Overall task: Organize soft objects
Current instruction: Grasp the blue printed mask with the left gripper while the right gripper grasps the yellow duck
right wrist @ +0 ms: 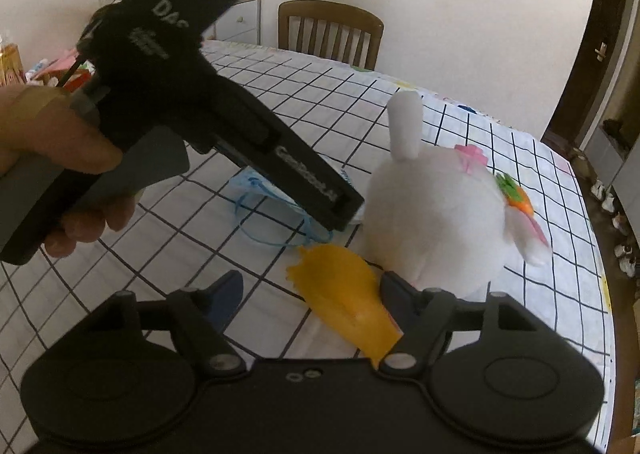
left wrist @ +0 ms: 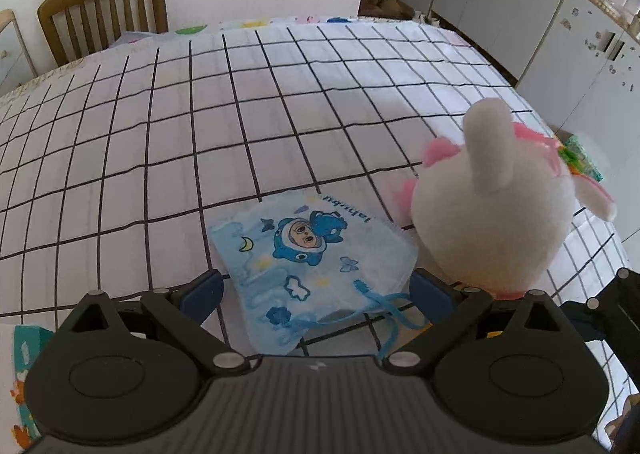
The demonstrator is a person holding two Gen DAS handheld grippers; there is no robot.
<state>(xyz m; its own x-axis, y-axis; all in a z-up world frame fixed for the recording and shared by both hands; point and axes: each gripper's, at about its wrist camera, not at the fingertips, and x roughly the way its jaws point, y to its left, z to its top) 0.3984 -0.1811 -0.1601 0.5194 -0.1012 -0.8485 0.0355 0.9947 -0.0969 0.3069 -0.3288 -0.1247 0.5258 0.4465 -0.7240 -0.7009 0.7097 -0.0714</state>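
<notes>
We're early here: nothing looks sorted yet. Our left hand-held gripper (left wrist: 316,288) hangs spread over the blue cartoon face mask (left wrist: 316,254), pads not pressing it. Our right hand-held gripper (right wrist: 310,294) stands spread around the yellow cloth (right wrist: 344,294). The white plush rabbit (right wrist: 436,205) sits just beside both on the desk (left wrist: 200,113), untouched.

Each gripper is matte black plastic with 2 round hinge caps, silver screws and blue fingers (left wrist: 202,290). The left gripper (right wrist: 344,213) carries white lettering and a grey trigger.
</notes>
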